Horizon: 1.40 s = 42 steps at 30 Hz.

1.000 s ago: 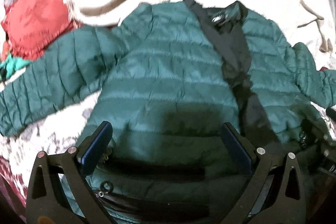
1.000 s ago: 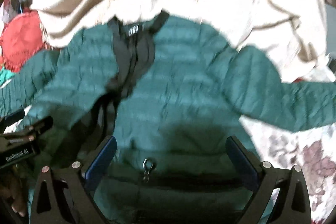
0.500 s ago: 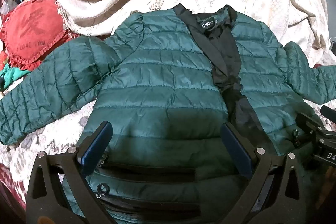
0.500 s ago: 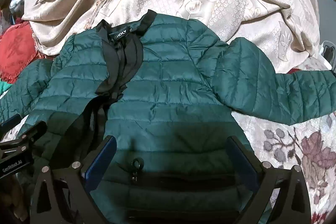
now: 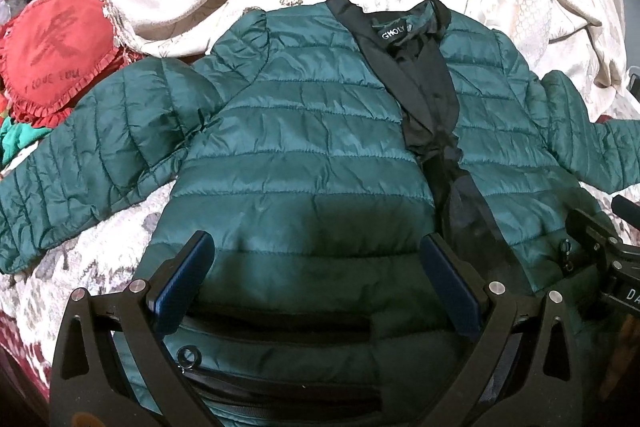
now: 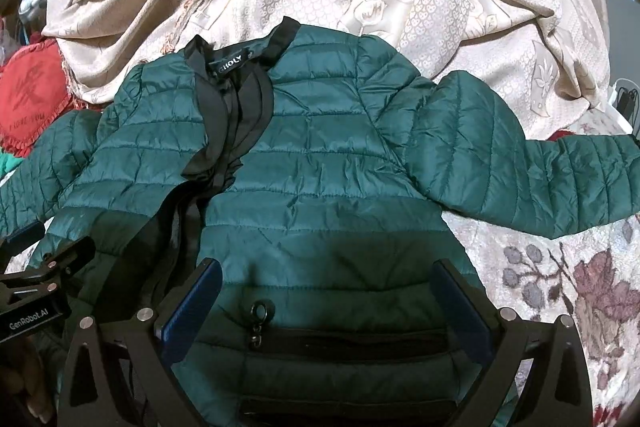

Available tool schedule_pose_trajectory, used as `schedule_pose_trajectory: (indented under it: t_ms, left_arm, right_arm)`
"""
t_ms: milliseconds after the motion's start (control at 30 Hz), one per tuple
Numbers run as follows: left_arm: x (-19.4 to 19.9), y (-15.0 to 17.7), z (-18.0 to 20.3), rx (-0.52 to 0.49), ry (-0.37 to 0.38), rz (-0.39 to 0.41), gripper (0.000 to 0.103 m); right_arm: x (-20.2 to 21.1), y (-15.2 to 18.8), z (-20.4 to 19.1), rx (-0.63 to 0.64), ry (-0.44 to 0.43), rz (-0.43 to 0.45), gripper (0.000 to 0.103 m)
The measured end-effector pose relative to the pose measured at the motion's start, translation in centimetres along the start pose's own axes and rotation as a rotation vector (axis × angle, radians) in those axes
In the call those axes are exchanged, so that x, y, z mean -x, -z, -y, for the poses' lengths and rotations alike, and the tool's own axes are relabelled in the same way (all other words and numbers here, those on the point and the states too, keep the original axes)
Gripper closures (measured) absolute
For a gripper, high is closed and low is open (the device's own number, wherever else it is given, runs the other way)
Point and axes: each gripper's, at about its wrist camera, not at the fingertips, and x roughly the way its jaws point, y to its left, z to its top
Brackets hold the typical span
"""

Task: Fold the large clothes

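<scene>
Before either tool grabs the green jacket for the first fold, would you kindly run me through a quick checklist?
1. Left tool open, holding nothing: ok.
2. Right tool open, holding nothing: ok.
3. Green jacket lying front up: ok.
4. Both sleeves spread outward: ok.
5. Front closed: not ok, black lining shows in the gap.
6. Hem flat: cannot tell, hidden behind the tools.
</scene>
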Motion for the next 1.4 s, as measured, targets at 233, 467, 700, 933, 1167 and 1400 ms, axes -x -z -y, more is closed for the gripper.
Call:
schedule_pose_trajectory:
  t_ms: [233, 467, 700, 933, 1167, 1400]
  left_arm:
    - [-0.3, 0.0, -0.2, 0.013, 0.005, -0.017, 0.0]
    - [-0.3, 0.1, -0.2, 0.017, 0.002, -0.018, 0.0]
    - [-0.4, 0.0, -0.3, 0.019, 0.003, -0.027, 0.0]
    - [-0.5, 0.1, -0.3, 0.02, 0.005, -0.034, 0.0]
    - [-0.8, 0.2, -0.6, 0.037, 0.007, -0.055, 0.0]
    - [0.0, 0.8, -1.4, 0.054, 0.027, -0.051, 0.0]
  right_arm:
    - [-0.1, 0.0, -0.1, 0.002, 0.002, -0.005, 0.0]
    - [-0.1, 0.0, -0.4, 0.006, 0.001, -0.009, 0.0]
    - [-0.2, 0.1, -0.3, 0.007, -0.001, -0.012, 0.0]
    - [-0.2, 0.1, -0.4, 0.005, 0.0, -0.012, 0.0]
    - [-0.6, 0.2, 0.1, -0.02, -0.002, -0.022, 0.0]
    - [-0.3, 0.5, 1.1, -0.059, -0.003, -0.03, 0.0]
